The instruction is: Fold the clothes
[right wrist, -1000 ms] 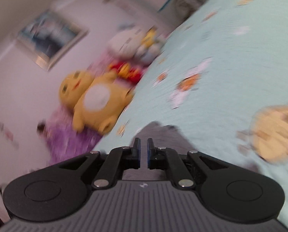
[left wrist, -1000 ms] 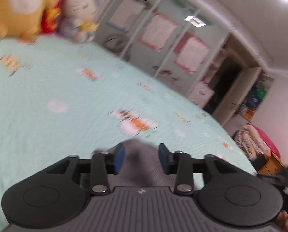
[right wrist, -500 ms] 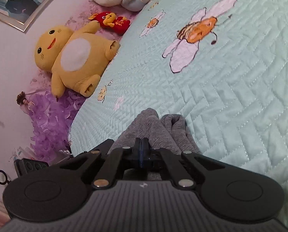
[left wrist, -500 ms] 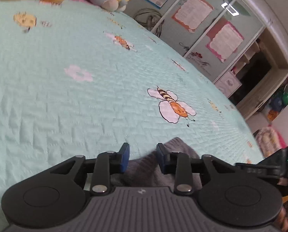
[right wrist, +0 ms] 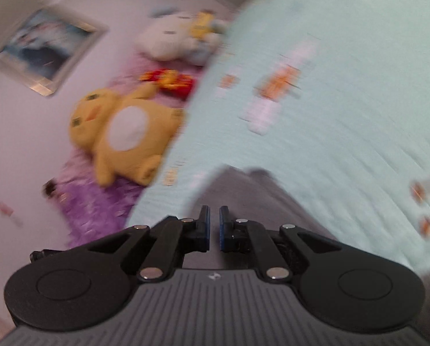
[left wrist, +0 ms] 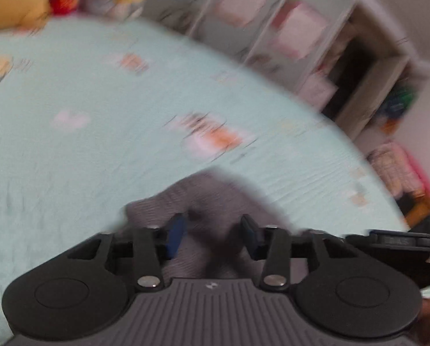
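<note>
A grey garment lies bunched on the mint bedspread. My left gripper has the fabric between its blue pads. Its jaws stand apart and are closing, and the blur hides whether the pads press the cloth. In the right wrist view the grey garment runs out from under my right gripper. Those pads are almost together, shut on the cloth's edge, low over the bedspread near its left side.
A yellow plush toy, a red toy and a white plush lie along the head of the bed. A framed picture hangs there. Wardrobe doors and piled clothes stand beyond the bed's far side.
Both grippers have sunk and swung over the bed with the grey garment. The left jaws have narrowed around the fabric. The right jaws have stayed nearly together.
</note>
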`<state>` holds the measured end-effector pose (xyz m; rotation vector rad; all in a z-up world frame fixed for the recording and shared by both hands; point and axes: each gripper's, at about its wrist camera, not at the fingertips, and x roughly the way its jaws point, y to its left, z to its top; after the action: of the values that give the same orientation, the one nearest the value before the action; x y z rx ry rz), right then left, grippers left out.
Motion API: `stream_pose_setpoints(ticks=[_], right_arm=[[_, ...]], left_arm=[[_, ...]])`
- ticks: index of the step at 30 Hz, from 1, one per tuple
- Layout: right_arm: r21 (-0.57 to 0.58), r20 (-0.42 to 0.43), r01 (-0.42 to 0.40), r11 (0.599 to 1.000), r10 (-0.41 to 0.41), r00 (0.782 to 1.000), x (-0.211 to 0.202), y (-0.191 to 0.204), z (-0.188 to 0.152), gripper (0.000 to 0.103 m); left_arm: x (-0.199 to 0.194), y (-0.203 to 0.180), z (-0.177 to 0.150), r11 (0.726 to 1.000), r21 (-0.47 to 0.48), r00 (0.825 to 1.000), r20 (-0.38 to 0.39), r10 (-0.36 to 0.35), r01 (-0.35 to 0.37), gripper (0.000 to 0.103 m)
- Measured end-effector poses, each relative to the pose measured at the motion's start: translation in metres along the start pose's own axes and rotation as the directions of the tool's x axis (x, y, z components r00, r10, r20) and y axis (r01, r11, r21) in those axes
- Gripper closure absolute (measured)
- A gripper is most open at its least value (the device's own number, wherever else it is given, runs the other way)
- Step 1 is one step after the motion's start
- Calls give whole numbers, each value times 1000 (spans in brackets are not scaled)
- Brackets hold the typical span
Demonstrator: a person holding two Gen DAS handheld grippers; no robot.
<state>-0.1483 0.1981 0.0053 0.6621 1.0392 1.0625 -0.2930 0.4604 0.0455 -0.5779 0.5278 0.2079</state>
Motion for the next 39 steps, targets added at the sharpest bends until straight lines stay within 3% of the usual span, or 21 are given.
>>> stream_pose_setpoints(ticks=[5, 7, 9, 10, 12, 17, 20, 24, 27, 31, 34, 36, 39], right_arm=[[-100, -28, 53, 994, -56, 998, 5, 14, 2, 96], [-112, -10, 29, 993, -31, 999, -6, 17, 7, 85], [-119, 23, -8, 993, 11, 1000, -22, 18, 13, 63], [-126, 33, -19, 992, 24, 999, -29, 17, 16, 59], [-155, 24, -9, 988, 13, 1000, -39, 10, 26, 50], [-248, -127, 53, 967, -87, 988, -38, -13, 53, 49], [-207, -261, 15, 978, -70, 963, -24, -27, 66, 49], [-201, -393, -55, 978, -29, 919, -1, -27, 72, 46], [-212, -471, -83, 974, -28, 882, 23, -23, 67, 32], [-141, -543, -155, 978, 55, 838, 48, -25, 74, 28], [-102, -601, -204, 974, 103, 793, 67, -22, 77, 26], [-93, -633, -234, 968, 124, 764, 78, -19, 76, 25], [-112, -646, -248, 962, 119, 754, 83, -12, 72, 25]], left_arm=[[-17, 6, 5, 998, -64, 999, 33, -4, 7, 68], [-36, 2, 5, 994, -112, 995, 96, -1, 12, 58], [-60, -2, 0, 990, -143, 986, 167, 15, 9, 44], [-67, -1, -5, 986, -170, 985, 172, 32, -2, 34], [-74, 6, -15, 969, -246, 989, 132, 61, -27, 30], [-57, 21, -40, 896, -442, 998, -57, 28, -51, 30], [-48, 22, -45, 862, -503, 994, -112, 7, -63, 29], [-37, 13, -35, 864, -495, 989, -143, 23, -92, 26], [-31, 14, -33, 856, -510, 990, -140, 14, -85, 23], [-23, 21, -34, 824, -566, 994, -105, -29, -36, 16], [-17, 26, -33, 799, -602, 995, -85, -50, -11, 16], [-16, 25, -33, 801, -598, 996, -75, -57, 1, 15], [-15, 18, -32, 835, -550, 994, -80, -71, 15, 16]])
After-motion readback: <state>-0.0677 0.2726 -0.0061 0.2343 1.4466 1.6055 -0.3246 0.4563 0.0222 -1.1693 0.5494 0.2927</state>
